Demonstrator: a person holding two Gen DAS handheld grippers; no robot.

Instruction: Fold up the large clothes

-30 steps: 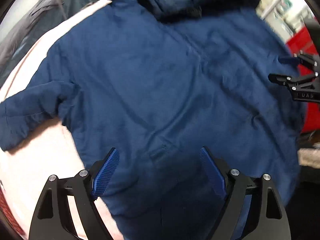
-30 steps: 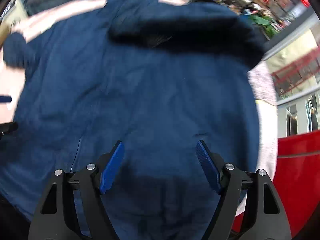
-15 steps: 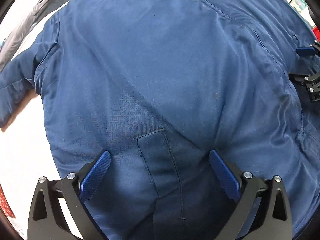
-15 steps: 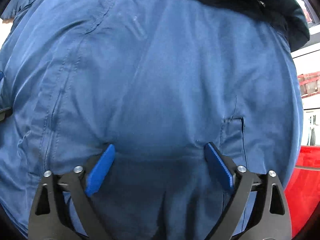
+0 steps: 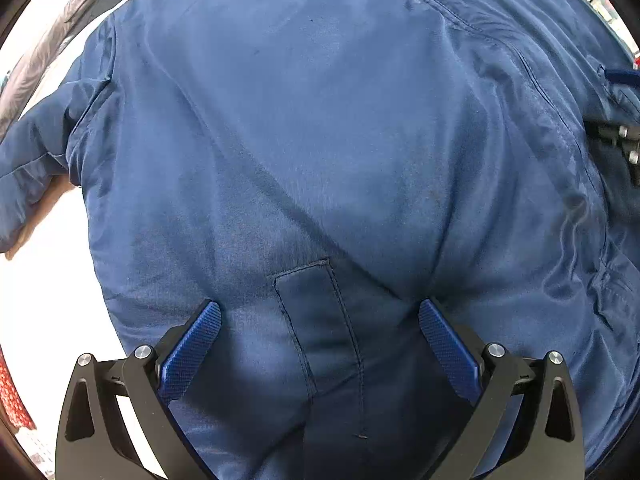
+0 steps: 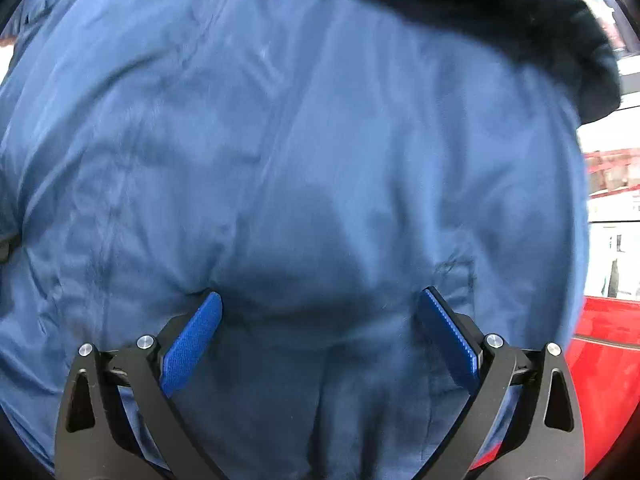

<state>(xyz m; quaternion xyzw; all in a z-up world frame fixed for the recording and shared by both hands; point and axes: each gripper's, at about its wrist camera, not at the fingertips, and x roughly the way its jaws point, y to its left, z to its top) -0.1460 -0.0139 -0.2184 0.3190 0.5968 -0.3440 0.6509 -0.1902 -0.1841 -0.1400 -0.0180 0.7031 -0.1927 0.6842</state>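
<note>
A large blue jacket lies spread out and fills both views. In the left wrist view my left gripper is open, close over the cloth, with a stitched pocket strip between its fingers. One sleeve trails off to the left. My right gripper shows at that view's right edge. In the right wrist view the right gripper has its jaws opening wide, tips down at the jacket, where cloth bulges between them without being pinched. The dark fleece collar lies at the top.
The jacket rests on a pale surface that shows bare at the left. A grey garment lies at the far left. A red object stands just past the jacket's right edge, with shelving behind it.
Both grippers have dropped close to the jacket, which now fills the views. Both pairs of jaws stand wider than a second ago.
</note>
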